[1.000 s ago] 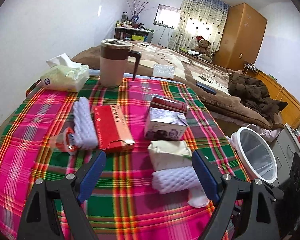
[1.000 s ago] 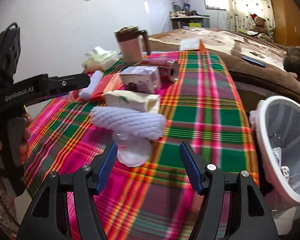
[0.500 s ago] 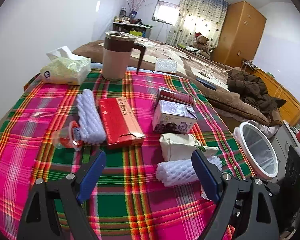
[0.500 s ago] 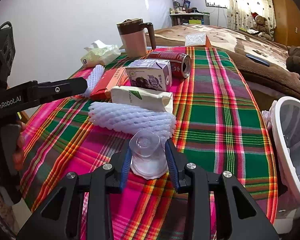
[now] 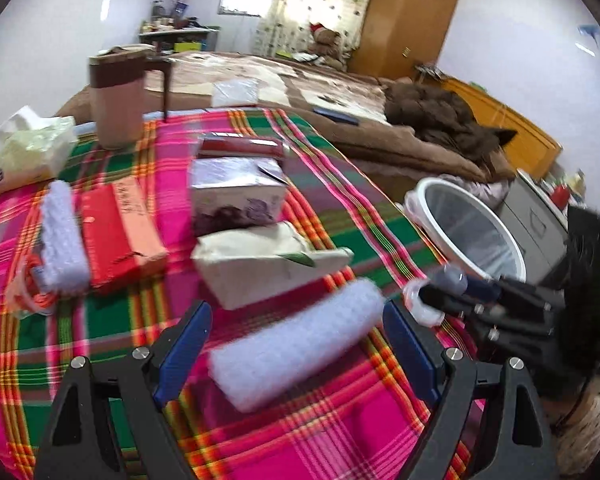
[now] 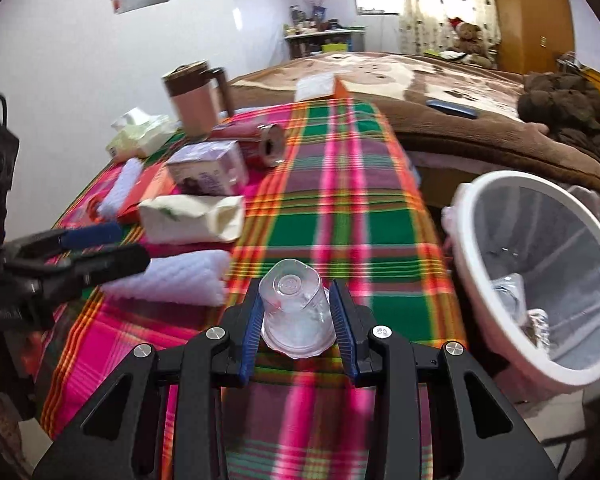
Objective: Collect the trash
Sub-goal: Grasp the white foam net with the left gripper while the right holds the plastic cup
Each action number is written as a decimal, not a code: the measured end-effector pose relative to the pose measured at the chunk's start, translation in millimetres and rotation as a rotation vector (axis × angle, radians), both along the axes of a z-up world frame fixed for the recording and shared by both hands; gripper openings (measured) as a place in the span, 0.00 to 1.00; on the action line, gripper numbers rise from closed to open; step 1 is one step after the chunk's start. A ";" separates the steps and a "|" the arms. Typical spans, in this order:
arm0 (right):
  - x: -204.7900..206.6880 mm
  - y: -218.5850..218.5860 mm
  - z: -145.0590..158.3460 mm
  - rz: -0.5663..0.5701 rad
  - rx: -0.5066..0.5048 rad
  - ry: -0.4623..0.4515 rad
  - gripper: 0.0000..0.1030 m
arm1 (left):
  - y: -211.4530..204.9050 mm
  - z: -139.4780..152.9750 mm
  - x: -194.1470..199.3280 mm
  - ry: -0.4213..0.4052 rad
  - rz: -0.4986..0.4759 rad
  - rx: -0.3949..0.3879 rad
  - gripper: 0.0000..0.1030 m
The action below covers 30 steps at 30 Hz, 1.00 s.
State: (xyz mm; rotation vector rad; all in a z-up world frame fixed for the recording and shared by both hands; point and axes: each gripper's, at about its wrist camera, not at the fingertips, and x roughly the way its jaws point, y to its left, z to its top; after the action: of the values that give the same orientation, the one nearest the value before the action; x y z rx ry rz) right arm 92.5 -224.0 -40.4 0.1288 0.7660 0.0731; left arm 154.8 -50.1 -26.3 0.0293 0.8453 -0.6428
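Observation:
My right gripper point(image 6: 298, 312) is shut on a clear plastic cup point(image 6: 294, 312), held bottom-up above the plaid tablecloth point(image 6: 340, 208), left of the white trash bin point(image 6: 532, 272). In the left wrist view that cup point(image 5: 418, 300) shows at the tips of the right gripper. My left gripper point(image 5: 296, 336) stands open with a white foam net sleeve point(image 5: 296, 344) lying between its fingers, untouched. Behind it lie a cream wrapper pack point(image 5: 268, 264), a purple carton point(image 5: 236, 196), a red can point(image 5: 240, 146), a red box point(image 5: 116, 232) and a second foam sleeve point(image 5: 62, 240).
A brown-lidded mug point(image 5: 118, 100) and a tissue pack point(image 5: 30, 152) stand at the table's far left. The bin point(image 5: 468, 228) sits off the table's right edge with some clear trash inside. A bed with a brown blanket point(image 5: 380, 120) lies beyond the table.
My right gripper closed on the clear cup and lifted it off the table toward the bin side. My left gripper moved forward and lower until the near foam sleeve lay between its fingers.

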 end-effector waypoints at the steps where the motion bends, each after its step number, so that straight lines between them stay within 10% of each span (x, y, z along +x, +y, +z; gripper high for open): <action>1: -0.3 -2.1 0.4 -0.005 0.001 0.000 0.34 | -2.8 -1.3 -0.8 0.004 -0.012 0.005 0.86; 15: -9.9 -22.6 -0.9 -0.020 0.029 -0.009 0.34 | -33.7 -14.2 -14.4 0.023 -0.074 0.130 0.62; 22: -13.2 -32.7 -1.5 -0.030 0.044 -0.013 0.34 | -44.3 -6.4 -9.1 -0.001 -0.137 0.147 0.77; 30: -16.3 -38.1 -0.4 -0.034 0.052 -0.021 0.34 | -58.8 -14.1 -6.7 0.001 -0.184 0.196 0.66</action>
State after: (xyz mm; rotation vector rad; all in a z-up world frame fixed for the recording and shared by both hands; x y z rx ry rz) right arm 76.3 -262.0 -40.8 0.1899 0.7411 0.0617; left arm 148.2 -108.9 -40.4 0.2870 0.9108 -0.7299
